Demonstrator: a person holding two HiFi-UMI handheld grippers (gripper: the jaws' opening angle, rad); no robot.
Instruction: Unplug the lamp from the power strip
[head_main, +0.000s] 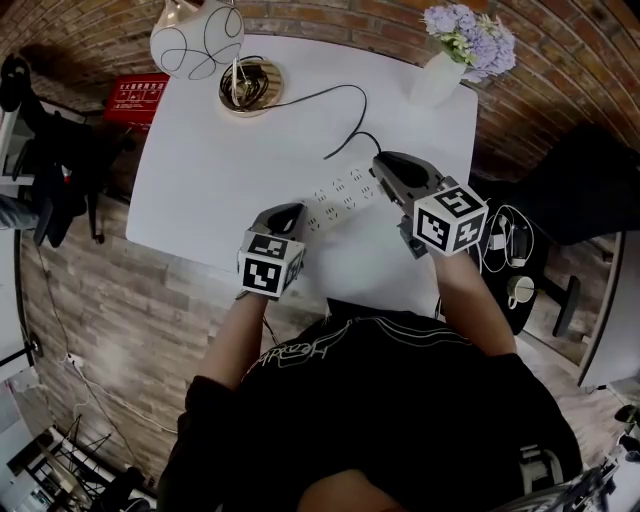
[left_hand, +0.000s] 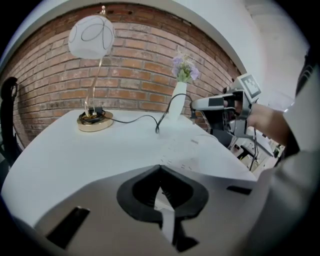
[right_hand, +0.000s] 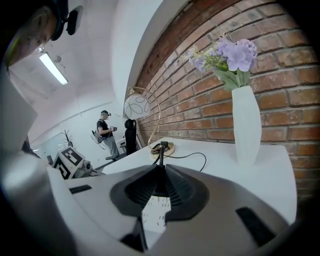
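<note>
One power strip (head_main: 338, 198) lies flat, diagonal on the table (head_main: 200, 170), plug (right_hand: 161, 148) rightmost.

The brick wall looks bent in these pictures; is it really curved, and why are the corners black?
Probably the lens. Head view: the brick wall and table edges bow round a dark rim. Left gripper view: the wall arches, and the white power strip fades into the table. Right gripper view: brick courses fan out; the ceiling light glares.

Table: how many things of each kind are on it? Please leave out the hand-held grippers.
Lamp: 1
Vase: 1
Power strip: 1
Total: 3
</note>
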